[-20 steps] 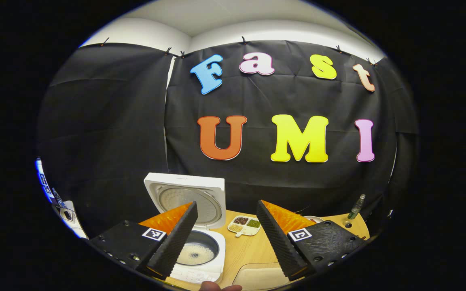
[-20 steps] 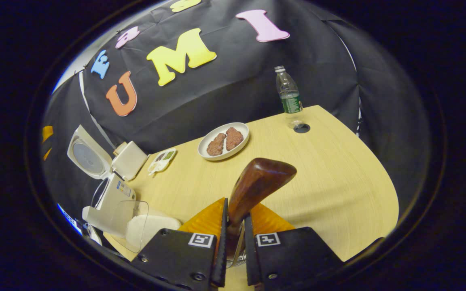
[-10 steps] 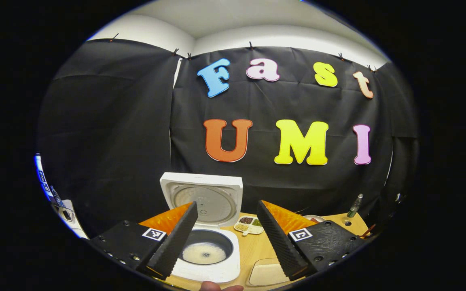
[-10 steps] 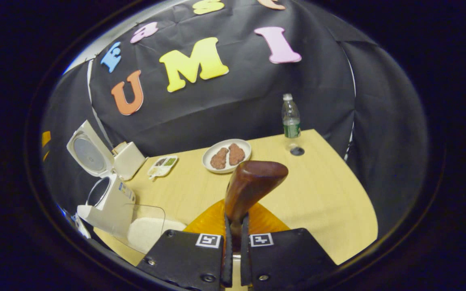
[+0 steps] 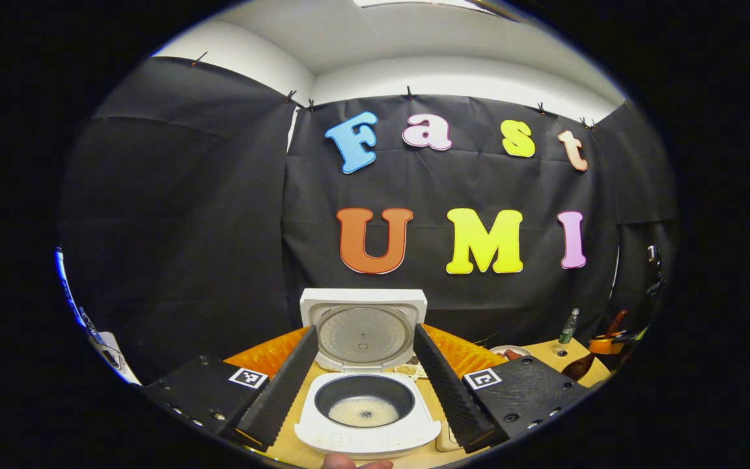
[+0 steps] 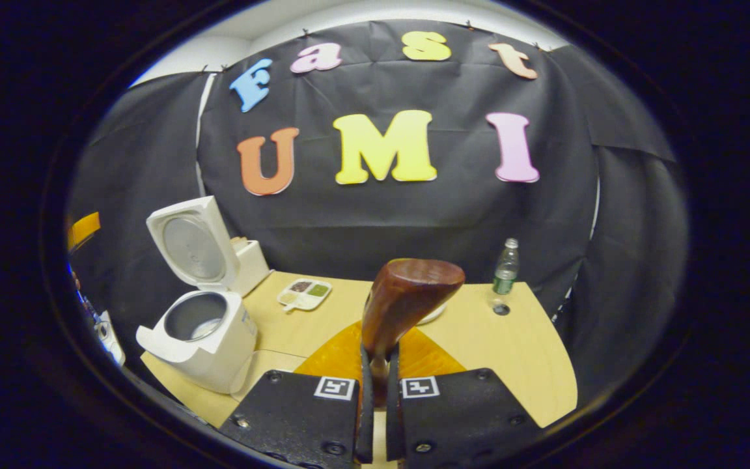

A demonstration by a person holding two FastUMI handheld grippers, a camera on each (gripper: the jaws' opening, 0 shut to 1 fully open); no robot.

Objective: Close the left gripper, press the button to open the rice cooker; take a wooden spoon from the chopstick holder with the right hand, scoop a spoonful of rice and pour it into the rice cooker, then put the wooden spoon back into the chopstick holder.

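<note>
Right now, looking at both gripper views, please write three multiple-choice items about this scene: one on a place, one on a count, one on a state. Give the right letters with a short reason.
1. Where does the bottle stand?
A. at the far edge of the table, near the black wall
B. inside the rice cooker
C. on the sectioned dish

2. How many compartments does the sectioned dish show?
A. two
B. four
C. six

3. What is the state of the rice cooker?
A. lid shut
B. lid up, pot exposed
C. lid taken off and lying on the table

Answers:
1. A, the right gripper view shows it upright by the table's far edge.
2. B, four fillings show in the right gripper view.
3. B, the lid stands raised behind the pot, which holds a little rice; meanwhile the right gripper clamps the wooden spoon.
</note>
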